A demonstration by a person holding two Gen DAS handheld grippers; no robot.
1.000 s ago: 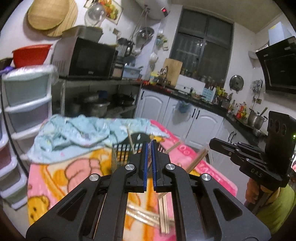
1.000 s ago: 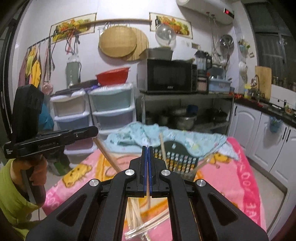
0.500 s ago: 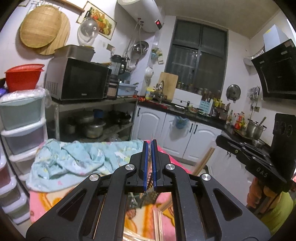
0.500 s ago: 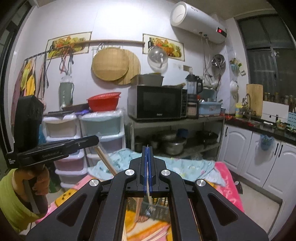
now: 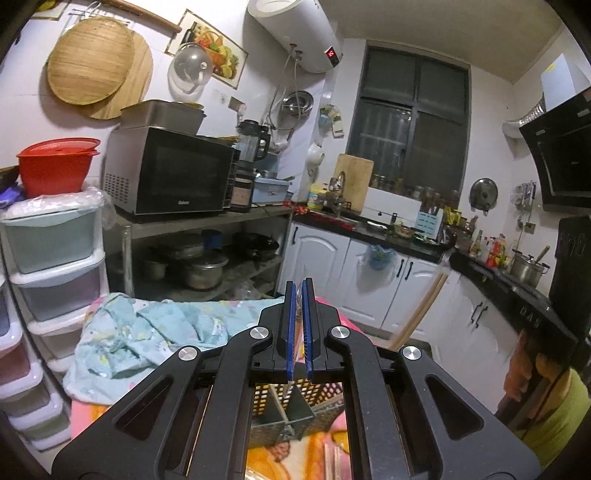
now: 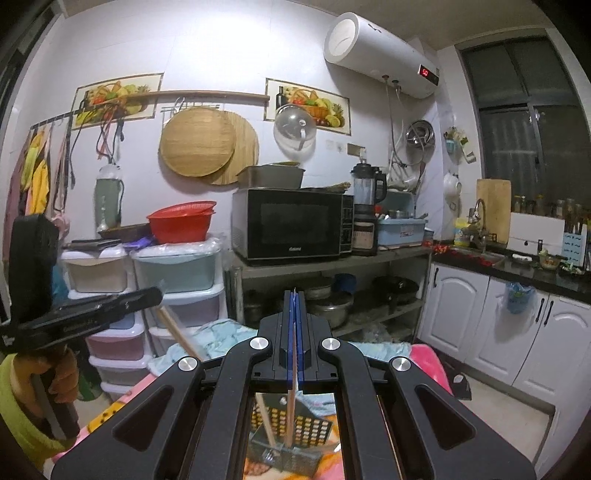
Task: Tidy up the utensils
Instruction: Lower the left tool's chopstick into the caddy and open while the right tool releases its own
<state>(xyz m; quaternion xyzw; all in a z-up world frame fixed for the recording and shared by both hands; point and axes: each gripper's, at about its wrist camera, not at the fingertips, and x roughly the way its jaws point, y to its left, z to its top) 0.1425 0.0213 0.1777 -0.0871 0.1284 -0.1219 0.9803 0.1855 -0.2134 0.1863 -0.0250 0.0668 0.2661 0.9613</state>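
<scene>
Red digits, seemingly "50", are shown on the water heater (image 6: 380, 55) display. Below it, "Galanz" is faintly printed on the microwave (image 6: 291, 221) door's lower edge.

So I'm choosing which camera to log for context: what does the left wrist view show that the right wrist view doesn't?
Left wrist only: the range hood and the pot on the counter beside it.
Right wrist only: cloths on wall hooks and the beige drawer unit.
Both: microwave, water heater, red bowl, and the slotted utensil basket below each gripper's chopstick.
</scene>
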